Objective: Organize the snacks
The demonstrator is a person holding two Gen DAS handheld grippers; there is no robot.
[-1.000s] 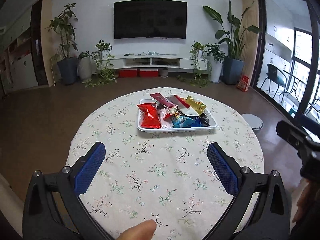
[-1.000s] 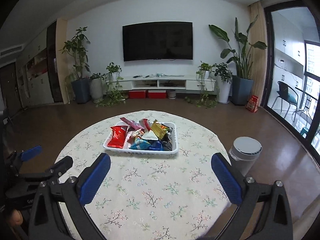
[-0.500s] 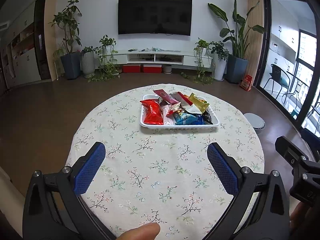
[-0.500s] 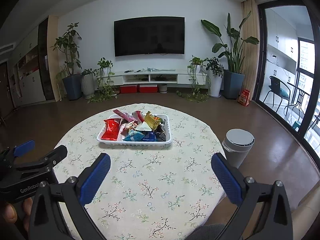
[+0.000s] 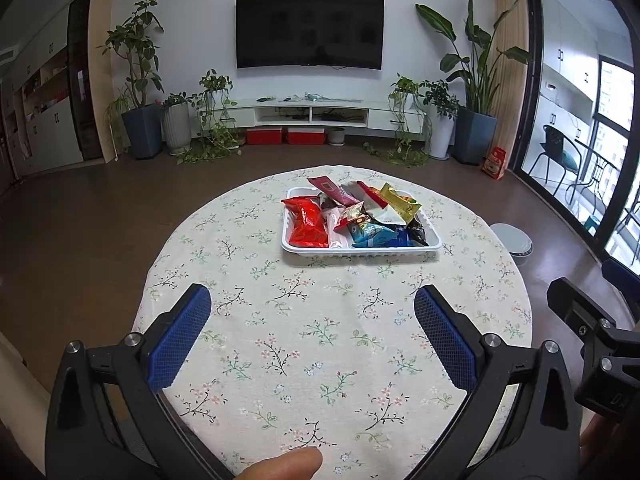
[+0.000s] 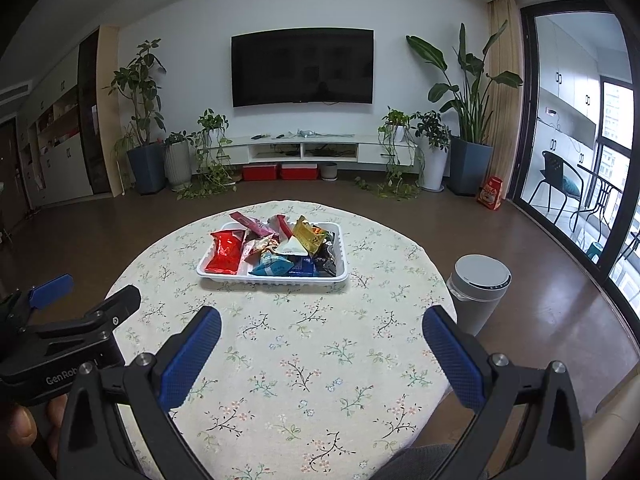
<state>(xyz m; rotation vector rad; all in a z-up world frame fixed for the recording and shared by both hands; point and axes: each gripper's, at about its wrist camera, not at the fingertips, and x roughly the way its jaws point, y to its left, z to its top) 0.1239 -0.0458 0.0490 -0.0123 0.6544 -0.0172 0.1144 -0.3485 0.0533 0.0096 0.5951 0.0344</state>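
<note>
A white tray (image 5: 434,245) (image 6: 340,278) full of several snack packets rests on the far half of a round table with a flowered cloth (image 5: 320,340) (image 6: 304,360). A red packet (image 5: 306,222) (image 6: 226,250) lies at the tray's left, a gold one (image 5: 398,202) (image 6: 306,234) toward the right, blue ones (image 5: 374,234) (image 6: 276,266) at the front. My left gripper (image 5: 312,320) hovers open over the near half of the table, nothing between its blue pads. My right gripper (image 6: 320,336) is open too and empty, well short of the tray. Each gripper shows at the other view's edge.
A grey cylindrical bin (image 6: 478,292) (image 5: 512,240) stands on the floor right of the table. Beyond are brown floor, potted plants (image 6: 144,120), a low TV bench (image 6: 304,148) and a wall TV (image 6: 302,68). A fingertip (image 5: 280,466) shows at the bottom edge.
Both views have shifted slightly, the tray now sitting a little further right in each frame. Both grippers stay open and empty; the tray and packets have not moved.
</note>
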